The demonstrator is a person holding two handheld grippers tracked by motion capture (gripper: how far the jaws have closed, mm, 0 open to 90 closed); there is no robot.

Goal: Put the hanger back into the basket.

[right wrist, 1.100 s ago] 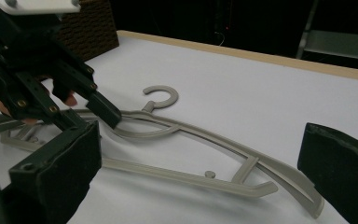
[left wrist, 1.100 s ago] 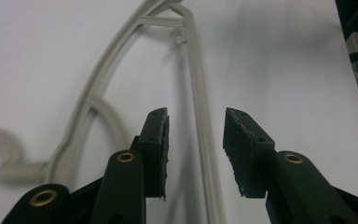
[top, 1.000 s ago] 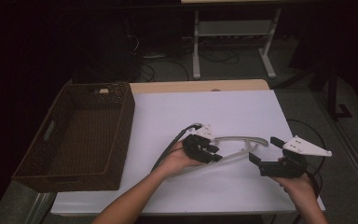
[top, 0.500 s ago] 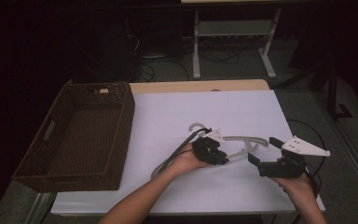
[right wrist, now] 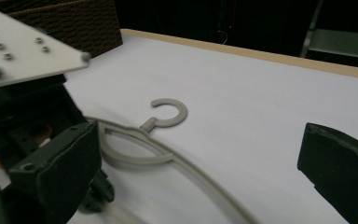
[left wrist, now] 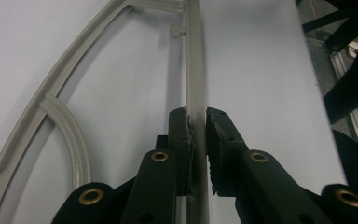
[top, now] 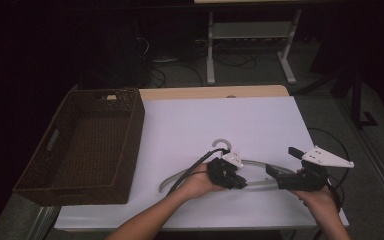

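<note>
Hanger (top: 260,165): grey plastic, lying flat on the white desk (top: 220,120) toward its near right part. Hook (right wrist: 168,112) points toward the far edge; curved shoulders run left and right from the neck; straight lower bar (left wrist: 195,84) lies nearest the person.

Left claw (top: 240,182): black, held in the person's left hand (top: 197,182), reaching in from the left over the middle of the hanger. Its jaws have just been closing, and the left gripper view shows both pads pressed on the lower bar, one on each side, with the bar running straight away between them. The curved shoulder and an inner brace show to the left of that view.

Right claw (top: 275,172): black with a grey three-cornered plate on top, held in the right hand (top: 320,200) at the hanger's right end. Its jaws stand wide apart with nothing gripped; in the right gripper view the hanger's arm runs across the desk between them, free of both.

Basket (top: 55,145): dark brown wicker, rectangular, on the left part of the desk, well apart from the hanger.

Cable (top: 180,177): black, trailing from the left claw across the desk.
</note>
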